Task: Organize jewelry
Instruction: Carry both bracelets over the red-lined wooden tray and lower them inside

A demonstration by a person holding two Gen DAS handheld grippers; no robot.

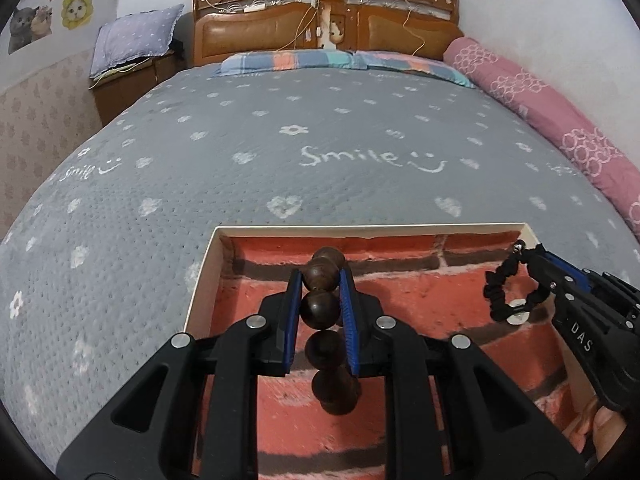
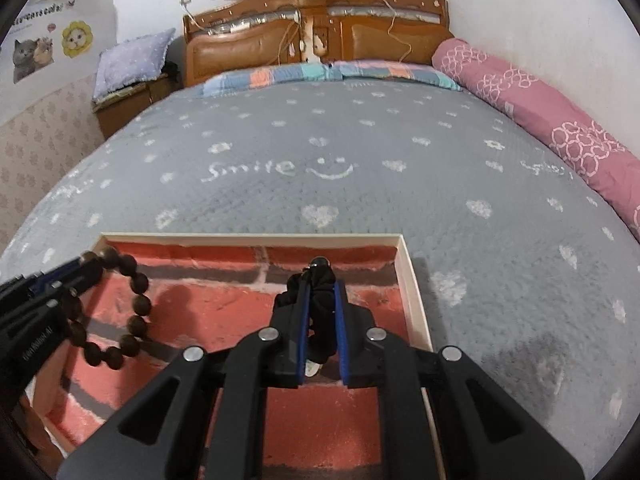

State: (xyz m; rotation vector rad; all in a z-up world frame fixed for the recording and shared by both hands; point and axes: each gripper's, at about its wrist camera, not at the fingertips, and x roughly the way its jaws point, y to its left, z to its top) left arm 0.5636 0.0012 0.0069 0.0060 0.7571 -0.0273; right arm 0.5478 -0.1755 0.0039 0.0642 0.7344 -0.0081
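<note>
A shallow open box (image 1: 370, 230) with a white rim and a red brick-pattern lining lies on the bed; it also shows in the right wrist view (image 2: 408, 276). My left gripper (image 1: 320, 280) is shut on a dark brown wooden bead bracelet (image 1: 320, 308) and holds it above the box's left part; the bracelet hangs in a loop in the right wrist view (image 2: 138, 304). My right gripper (image 2: 320, 284) is shut on a black fabric bracelet (image 2: 320, 304) above the box's right part; its loop with a small round charm shows in the left wrist view (image 1: 506, 292).
The box rests on a grey bedspread (image 1: 280, 152) with white flowers, hearts and "Smile" print. A pink rolled quilt (image 1: 540, 104) lies along the right wall. Plaid pillows (image 1: 304, 60) and a wooden headboard (image 1: 320, 20) stand at the far end, a nightstand (image 1: 128, 80) at far left.
</note>
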